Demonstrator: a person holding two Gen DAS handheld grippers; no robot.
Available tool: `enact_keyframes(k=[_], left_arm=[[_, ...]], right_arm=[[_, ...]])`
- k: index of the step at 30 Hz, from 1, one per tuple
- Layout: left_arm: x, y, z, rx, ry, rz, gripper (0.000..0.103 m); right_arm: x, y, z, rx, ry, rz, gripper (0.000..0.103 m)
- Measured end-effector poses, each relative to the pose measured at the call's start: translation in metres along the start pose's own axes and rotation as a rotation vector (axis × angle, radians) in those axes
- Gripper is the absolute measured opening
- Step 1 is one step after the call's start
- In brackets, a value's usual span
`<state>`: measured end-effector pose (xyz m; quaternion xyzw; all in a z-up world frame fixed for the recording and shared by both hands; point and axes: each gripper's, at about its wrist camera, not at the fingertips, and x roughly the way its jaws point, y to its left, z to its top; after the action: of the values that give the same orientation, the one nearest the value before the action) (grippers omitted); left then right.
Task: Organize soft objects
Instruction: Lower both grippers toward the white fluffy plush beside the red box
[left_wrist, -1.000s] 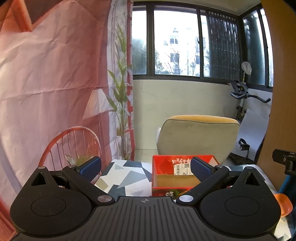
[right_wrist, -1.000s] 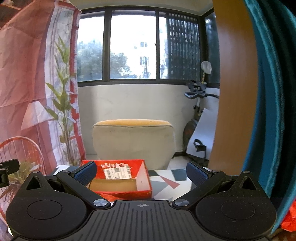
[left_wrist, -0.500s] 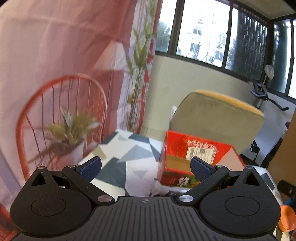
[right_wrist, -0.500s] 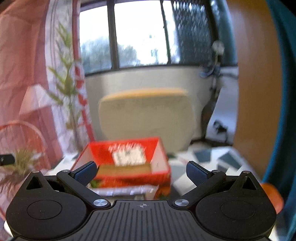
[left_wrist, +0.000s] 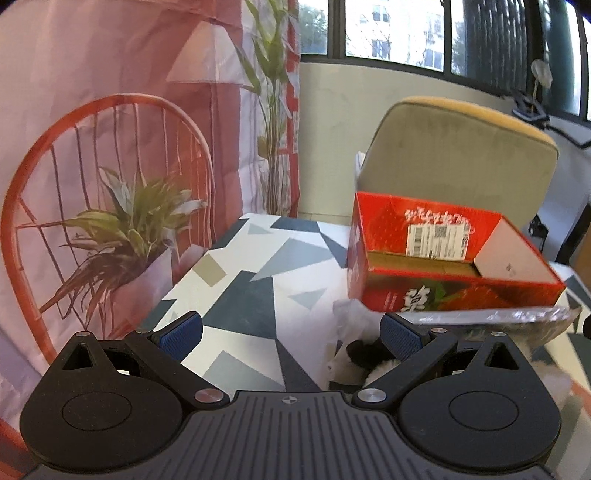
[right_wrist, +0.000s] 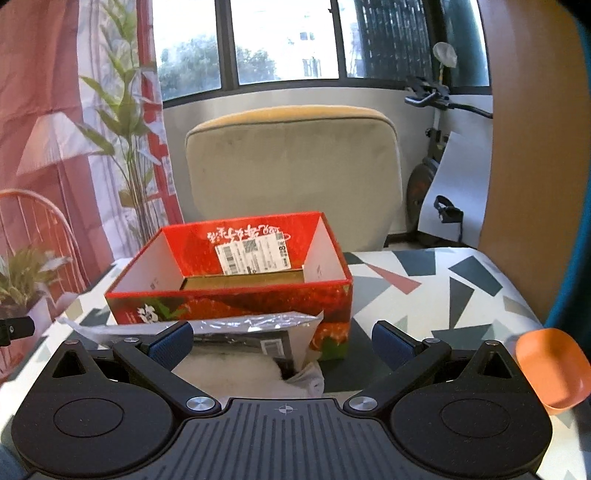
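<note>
Soft white-and-black plush bundle in crinkly clear plastic wrap (right_wrist: 255, 339) lying on the patterned geometric-print table (right_wrist: 443, 291), touching the open red cardboard box (right_wrist: 236, 280). Both left tongs (left_wrist: 291, 334) and right tongs (right_wrist: 282, 341) spread apart, empty. Risk (slippery film): pinching wrap only, shoving the box.

Beige chair (right_wrist: 291, 173), orange bowl (right_wrist: 552, 369)
</note>
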<state>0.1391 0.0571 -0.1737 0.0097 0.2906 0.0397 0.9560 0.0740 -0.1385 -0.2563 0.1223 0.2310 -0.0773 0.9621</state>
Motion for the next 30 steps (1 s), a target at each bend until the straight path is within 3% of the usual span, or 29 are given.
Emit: enact_keyframes(k=[8, 19, 30], left_arm=[[0.021, 0.004, -0.007, -0.015, 0.039, -0.025, 0.103], [0.035, 0.006, -0.017, -0.027, 0.068, -0.063, 0.103], [0.041, 0.011, -0.026, -0.066, 0.105, -0.118, 0.101]], right_arm=[[0.021, 0.001, -0.008, -0.004, 0.077, 0.014, 0.103], [0.038, -0.002, -0.024, 0.009, 0.106, 0.043, 0.102], [0.049, -0.007, -0.035, 0.079, 0.160, 0.132, 0.098]])
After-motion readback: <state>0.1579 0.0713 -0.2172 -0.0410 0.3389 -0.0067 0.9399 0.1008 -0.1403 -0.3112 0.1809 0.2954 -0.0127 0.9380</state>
